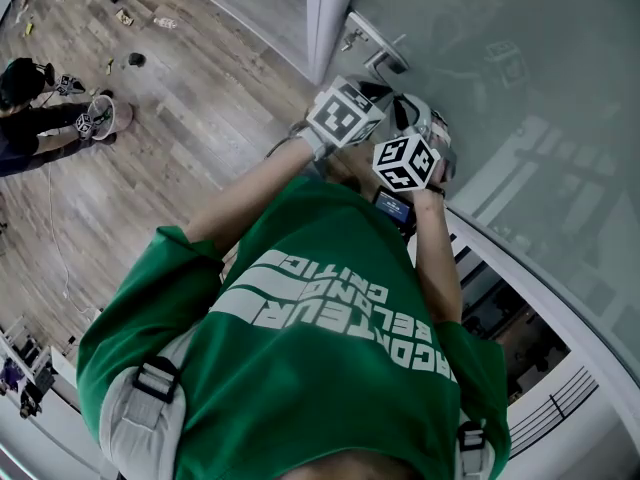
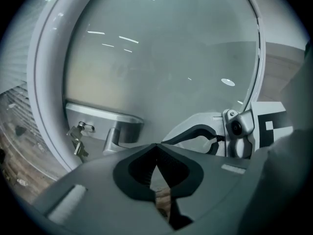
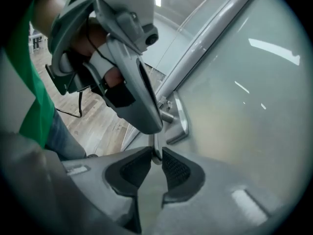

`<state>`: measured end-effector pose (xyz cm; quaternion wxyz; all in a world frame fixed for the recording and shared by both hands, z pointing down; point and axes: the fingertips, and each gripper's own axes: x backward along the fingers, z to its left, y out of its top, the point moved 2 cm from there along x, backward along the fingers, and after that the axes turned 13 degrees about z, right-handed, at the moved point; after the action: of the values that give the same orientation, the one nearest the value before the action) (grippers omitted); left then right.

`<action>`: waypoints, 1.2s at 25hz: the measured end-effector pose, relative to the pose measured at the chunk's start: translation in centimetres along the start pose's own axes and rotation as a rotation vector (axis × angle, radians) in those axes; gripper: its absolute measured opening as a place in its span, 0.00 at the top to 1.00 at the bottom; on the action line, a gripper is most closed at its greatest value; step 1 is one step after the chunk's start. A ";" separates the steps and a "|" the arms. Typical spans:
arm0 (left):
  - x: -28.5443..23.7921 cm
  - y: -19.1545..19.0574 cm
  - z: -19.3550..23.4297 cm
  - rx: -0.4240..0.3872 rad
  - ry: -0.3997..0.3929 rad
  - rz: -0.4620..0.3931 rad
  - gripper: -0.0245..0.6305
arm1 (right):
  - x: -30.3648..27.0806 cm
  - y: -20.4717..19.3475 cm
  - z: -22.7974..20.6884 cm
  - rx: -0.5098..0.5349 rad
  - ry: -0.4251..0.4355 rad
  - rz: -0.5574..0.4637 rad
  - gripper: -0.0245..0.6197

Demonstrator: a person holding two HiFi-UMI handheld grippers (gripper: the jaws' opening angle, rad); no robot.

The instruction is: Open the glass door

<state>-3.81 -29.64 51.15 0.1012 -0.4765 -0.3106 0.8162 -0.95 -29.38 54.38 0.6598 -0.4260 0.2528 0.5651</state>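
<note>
Wooden floor (image 1: 200, 118) lies left of the glass door (image 1: 520, 88); my right hand-held gripper (image 3: 156, 152) is clamped on its handle (image 3: 155, 141), my left hand-held gripper (image 2: 156, 146) pressed together, empty, just beside it

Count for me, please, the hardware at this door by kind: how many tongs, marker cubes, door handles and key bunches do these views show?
Tongs: 2, the left tongs shut on nothing, the right tongs shut on the door handle
Marker cubes: 2
Door handles: 1
Key bunch: 1
Total: 6
</note>
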 end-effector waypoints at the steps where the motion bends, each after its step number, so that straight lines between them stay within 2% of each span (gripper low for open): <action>1: -0.1 0.1 -0.1 -0.004 -0.008 0.007 0.94 | -0.1 0.1 0.0 0.017 -0.007 0.011 0.87; 6: -1.0 -0.3 0.4 -0.026 -0.004 0.067 0.94 | -0.3 0.2 0.3 0.065 -0.023 0.046 0.89; 15: -2.1 -1.6 1.4 -0.037 -0.013 0.133 0.94 | -2.4 0.1 1.5 0.032 0.026 0.078 0.90; 18: -2.6 -1.7 2.3 -0.037 0.001 0.140 0.94 | -3.8 0.1 1.8 -0.013 0.043 0.068 0.90; 22: -2.3 -1.6 2.6 -0.018 -0.024 0.148 0.94 | -5.5 0.6 2.0 -0.054 0.070 0.062 0.90; 30: -2.0 -1.1 3.8 -0.008 -0.031 0.145 0.94 | -5.9 0.6 1.7 -0.064 0.082 0.058 0.89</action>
<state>-6.12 -31.28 54.55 0.0352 -0.4853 -0.2802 0.8275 -3.20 -31.06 59.91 0.6183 -0.4623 0.2738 0.5736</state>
